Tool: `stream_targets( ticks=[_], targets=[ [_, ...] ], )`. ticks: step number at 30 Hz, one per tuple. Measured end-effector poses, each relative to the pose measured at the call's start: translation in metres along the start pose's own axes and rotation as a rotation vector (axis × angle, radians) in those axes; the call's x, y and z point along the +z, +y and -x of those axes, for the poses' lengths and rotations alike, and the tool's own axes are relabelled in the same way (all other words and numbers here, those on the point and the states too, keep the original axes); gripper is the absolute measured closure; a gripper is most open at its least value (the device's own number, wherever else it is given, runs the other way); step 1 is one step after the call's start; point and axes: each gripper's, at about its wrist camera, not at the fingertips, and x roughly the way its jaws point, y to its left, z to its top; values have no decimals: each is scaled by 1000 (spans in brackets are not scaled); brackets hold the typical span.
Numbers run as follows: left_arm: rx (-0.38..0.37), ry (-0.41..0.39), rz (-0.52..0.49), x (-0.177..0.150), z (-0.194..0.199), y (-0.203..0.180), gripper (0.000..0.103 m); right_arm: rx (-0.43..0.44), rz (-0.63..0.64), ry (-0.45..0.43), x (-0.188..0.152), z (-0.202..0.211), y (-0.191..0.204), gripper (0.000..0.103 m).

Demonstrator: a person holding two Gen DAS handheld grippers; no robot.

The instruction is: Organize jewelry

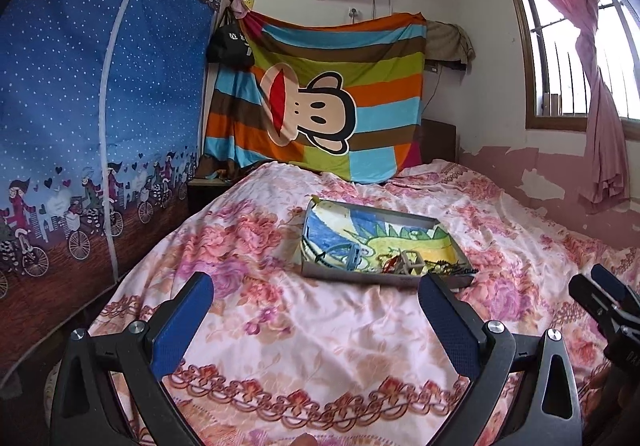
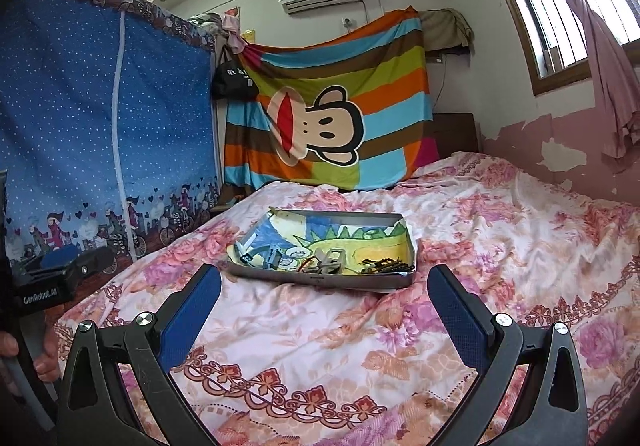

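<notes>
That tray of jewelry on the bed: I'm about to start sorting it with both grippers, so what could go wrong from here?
The shallow tray sits on a soft, wrinkled floral bedspread, so pressing on one side may tip it. The jewelry pile is heaped and tangled along the near wall, so pulling one piece could drag others out. The dark bead strand lies right against the low rim and could slide onto the patterned fabric, where it would be hard to spot.

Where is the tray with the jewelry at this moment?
The tray lies on the floral bedspread mid-bed, ahead of both open grippers, before the striped monkey blanket.
</notes>
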Motion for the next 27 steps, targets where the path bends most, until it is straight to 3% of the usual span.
stream_targets(
  ticks=[14,27],
  targets=[
    [-14,97,43,-24,-12,15,0,-18,49,93,-14,-22,11,1],
    [-6,95,16,-26,-16,12,0,-16,45,102,-15,-24,11,1]
  ],
)
